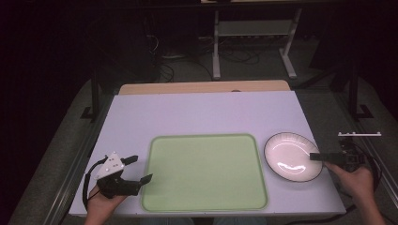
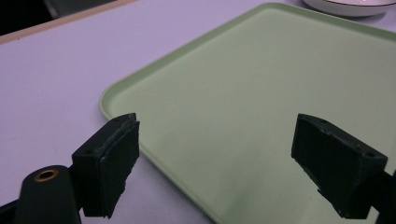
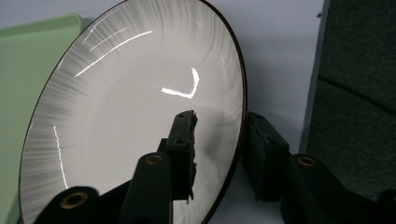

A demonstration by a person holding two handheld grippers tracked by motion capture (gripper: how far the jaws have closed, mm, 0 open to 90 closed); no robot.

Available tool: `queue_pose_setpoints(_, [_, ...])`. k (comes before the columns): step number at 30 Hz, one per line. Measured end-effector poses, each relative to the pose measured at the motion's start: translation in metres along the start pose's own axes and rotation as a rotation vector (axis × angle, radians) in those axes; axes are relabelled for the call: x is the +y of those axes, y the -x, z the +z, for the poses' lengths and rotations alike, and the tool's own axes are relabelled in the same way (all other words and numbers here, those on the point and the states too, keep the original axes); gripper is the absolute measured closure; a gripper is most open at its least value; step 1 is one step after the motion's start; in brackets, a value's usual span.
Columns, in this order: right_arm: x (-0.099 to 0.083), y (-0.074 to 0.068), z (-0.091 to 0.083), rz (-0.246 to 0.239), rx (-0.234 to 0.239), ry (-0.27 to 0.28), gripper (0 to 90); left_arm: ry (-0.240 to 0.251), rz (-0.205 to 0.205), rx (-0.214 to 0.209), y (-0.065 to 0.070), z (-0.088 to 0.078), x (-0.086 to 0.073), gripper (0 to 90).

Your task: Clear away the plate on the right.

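One green tray (image 1: 204, 172) centre of surface (image 1: 197, 112); one white plate (image 1: 288, 154) touching at 3 o'clock. Left gripper (image 1: 140, 169) fingers released at tray's 9 o'clock. Right gripper (image 3: 219, 140) fingers straddling plate rim, not yet clenched.

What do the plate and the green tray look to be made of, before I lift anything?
The plate looks like glazed ceramic: glossy white with sharp light reflections, faint grey radial streaks and a thin dark rim. The green tray looks like matte plastic: an even pale green, soft diffuse sheen, a moulded raised lip and rounded corners. Neither can be confirmed by sight alone.
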State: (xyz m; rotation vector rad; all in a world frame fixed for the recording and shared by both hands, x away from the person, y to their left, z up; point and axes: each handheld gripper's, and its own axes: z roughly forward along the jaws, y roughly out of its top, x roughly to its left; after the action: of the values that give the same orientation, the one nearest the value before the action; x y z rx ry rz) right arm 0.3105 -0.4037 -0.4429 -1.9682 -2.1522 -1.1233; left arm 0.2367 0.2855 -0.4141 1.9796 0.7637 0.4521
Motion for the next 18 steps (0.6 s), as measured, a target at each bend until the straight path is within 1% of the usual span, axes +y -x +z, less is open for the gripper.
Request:
queue_pose_setpoints(2, [0.001, 0.000, 0.002, 0.004, -0.006, -0.013, 70.3, 0.001, 0.000, 0.000, 0.000, 0.000, 0.000, 14.9])
queue_pose_setpoints(4, [0.001, 0.004, 0.002, 0.034, 0.012, -0.018, 73.4, 0.000, 0.000, 0.001, 0.000, 0.000, 0.000, 14.9])
queue_pose_setpoints(5, [0.001, 0.004, 0.002, 0.034, 0.012, -0.018, 73.4, -0.001, 0.001, 0.000, 0.000, 0.000, 0.000, 14.9])
queue_pose_setpoints(9, [0.001, 0.012, 0.002, 0.082, 0.063, -0.017, 76.9, -0.001, -0.001, -0.001, 0.000, 0.000, 0.000, 14.9])
queue_pose_setpoints(10, [0.001, 0.012, 0.002, 0.082, 0.063, -0.017, 76.9, -0.001, -0.001, -0.001, 0.000, 0.000, 0.000, 14.9])
queue_pose_setpoints(11, [0.001, 0.013, 0.001, 0.093, 0.071, -0.019, 77.5, -0.002, -0.001, -0.001, 0.000, 0.000, 0.000, 14.9])
queue_pose_setpoints(13, [0.001, 0.016, 0.001, 0.112, 0.095, -0.018, 78.7, -0.002, 0.000, 0.000, 0.000, 0.000, 0.000, 14.9])
queue_pose_setpoints(18, [0.002, 0.017, 0.001, 0.116, 0.101, -0.025, 79.4, -0.004, -0.002, 0.003, -0.001, 0.000, 0.000, 14.9])
